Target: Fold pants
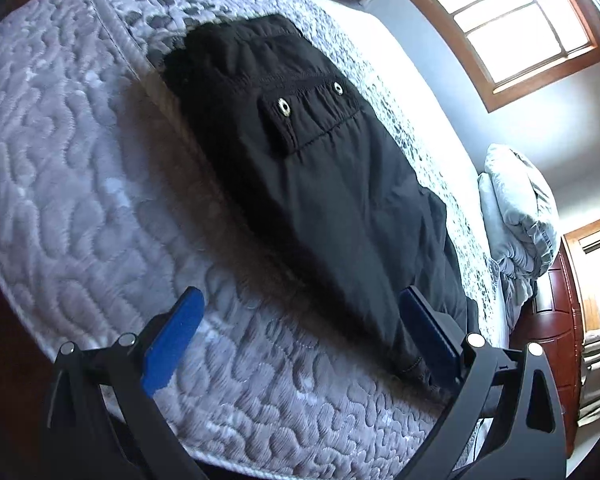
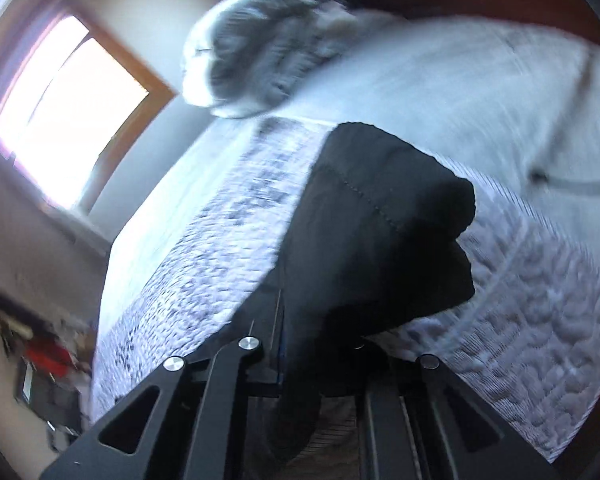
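the black pants [image 1: 320, 184] lie on the quilted mattress [image 1: 80, 168], along the strip with the grey pattern [image 1: 168, 4], near the mattress edge that is closest to the left gripper. a pocket flap with two metal snaps [image 1: 285, 108] is on the upper side of the pants. the left gripper [image 1: 300, 344] is low over this near edge, its blue fingers [image 1: 172, 344] wide apart; the near end of the pants lies just beside the right-hand finger, and i cannot tell if it touches it. the right gripper [image 2: 320, 360] is closed on the pants [image 2: 380, 220]: the black cloth goes down between its fingers and hides them, and a fold of it stands up over the mattress [image 2: 540, 320]. this view is blurred. a bundle of grey bedding [image 1: 520, 216] sits at the far end of the mattress, well apart from the pants, and it shows also in the right view [image 2: 252, 56]. a window [image 1: 508, 20] with a wooden frame is in the wall behind.
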The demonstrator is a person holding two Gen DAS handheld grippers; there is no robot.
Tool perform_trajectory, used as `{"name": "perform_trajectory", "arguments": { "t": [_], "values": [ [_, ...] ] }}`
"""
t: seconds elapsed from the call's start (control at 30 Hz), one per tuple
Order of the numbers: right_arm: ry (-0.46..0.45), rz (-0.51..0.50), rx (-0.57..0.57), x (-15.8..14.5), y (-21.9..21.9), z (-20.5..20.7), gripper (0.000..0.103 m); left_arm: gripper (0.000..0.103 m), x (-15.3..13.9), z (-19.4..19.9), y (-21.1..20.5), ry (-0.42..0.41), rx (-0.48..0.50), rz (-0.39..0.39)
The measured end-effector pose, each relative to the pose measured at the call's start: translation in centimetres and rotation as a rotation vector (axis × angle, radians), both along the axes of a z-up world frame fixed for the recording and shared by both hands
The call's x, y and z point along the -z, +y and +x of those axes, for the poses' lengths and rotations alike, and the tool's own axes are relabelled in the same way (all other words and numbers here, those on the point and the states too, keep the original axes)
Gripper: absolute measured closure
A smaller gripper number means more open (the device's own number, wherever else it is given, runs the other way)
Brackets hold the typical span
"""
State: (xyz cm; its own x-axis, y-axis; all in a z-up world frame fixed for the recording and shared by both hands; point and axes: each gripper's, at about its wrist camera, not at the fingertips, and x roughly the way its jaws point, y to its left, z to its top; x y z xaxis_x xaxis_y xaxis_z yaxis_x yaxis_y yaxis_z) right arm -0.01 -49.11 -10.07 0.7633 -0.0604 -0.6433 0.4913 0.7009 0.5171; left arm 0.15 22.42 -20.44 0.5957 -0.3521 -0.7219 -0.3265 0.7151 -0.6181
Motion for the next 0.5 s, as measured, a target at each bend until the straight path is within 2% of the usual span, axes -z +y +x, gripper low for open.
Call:
{"name": "perform_trajectory", "arguments": {
  "t": [0.23,0.37,0.5],
  "values": [
    [-0.036,-0.231,-0.185,-5.3,8.5,3.6,0.092,0.005,-0.6,-1.4,1.0,-0.002,-0.010,-0.010],
    [-0.021,-0.366,-0.292,-6.5,13.7,4.9,0.092,0.005,-1.0,-1.8,1.1,-0.011,-0.014,-0.020],
    [-0.003,-0.480,-0.413,-6.5,19.5,5.4,0.093,0.005,-1.6,-2.1,1.2,-0.028,-0.004,-0.021]
  ]
}}
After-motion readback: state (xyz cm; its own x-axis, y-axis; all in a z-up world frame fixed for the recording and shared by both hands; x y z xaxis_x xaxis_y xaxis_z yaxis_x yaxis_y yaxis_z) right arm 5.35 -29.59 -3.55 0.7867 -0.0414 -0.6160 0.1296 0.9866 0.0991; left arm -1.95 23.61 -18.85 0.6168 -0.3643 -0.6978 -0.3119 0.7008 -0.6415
